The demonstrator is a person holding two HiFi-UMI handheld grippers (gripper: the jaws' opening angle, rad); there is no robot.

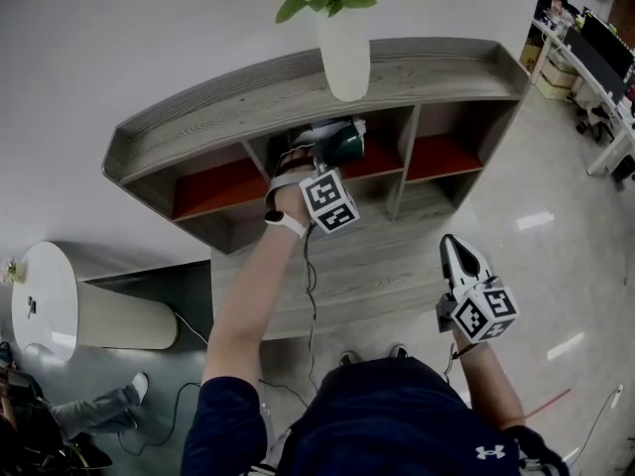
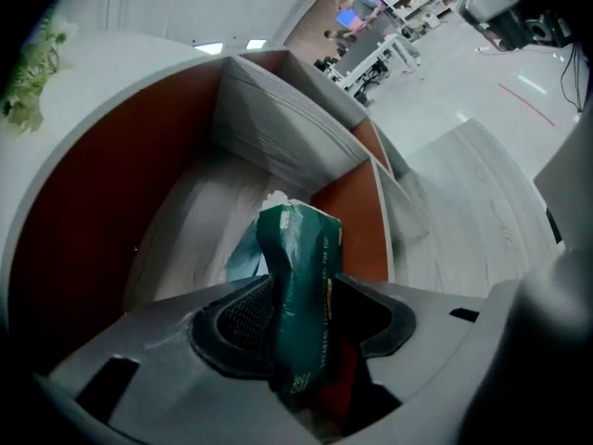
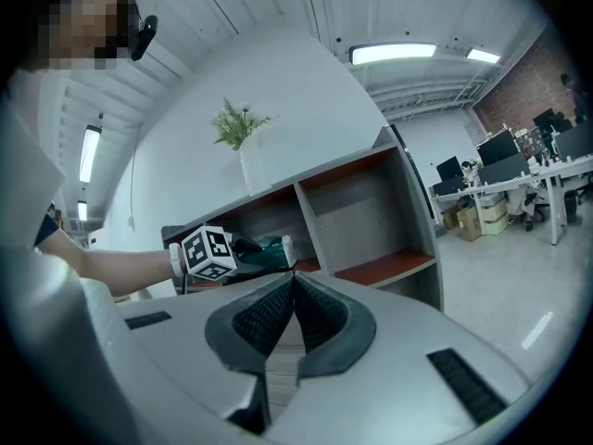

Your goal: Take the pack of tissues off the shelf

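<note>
A dark green pack of tissues (image 2: 298, 258) stands on edge in the middle compartment of the grey wooden shelf (image 1: 298, 77). My left gripper (image 2: 301, 309) reaches into that compartment with its jaws on either side of the pack; the left pad lies against it and a dark gap shows at the right pad. From the head view the pack (image 1: 342, 139) shows just beyond the left gripper (image 1: 332, 157). My right gripper (image 1: 458, 256) hangs lower right over the shelf's low front step, jaws together and empty (image 3: 292, 290). It looks across at the pack (image 3: 264, 248).
A white vase with a green plant (image 1: 344, 48) stands on the shelf top right above the compartment. Red-backed compartments lie left (image 1: 218, 186) and right (image 1: 437, 157). A white round table (image 1: 45, 300) is at far left, office desks (image 1: 595, 67) at far right.
</note>
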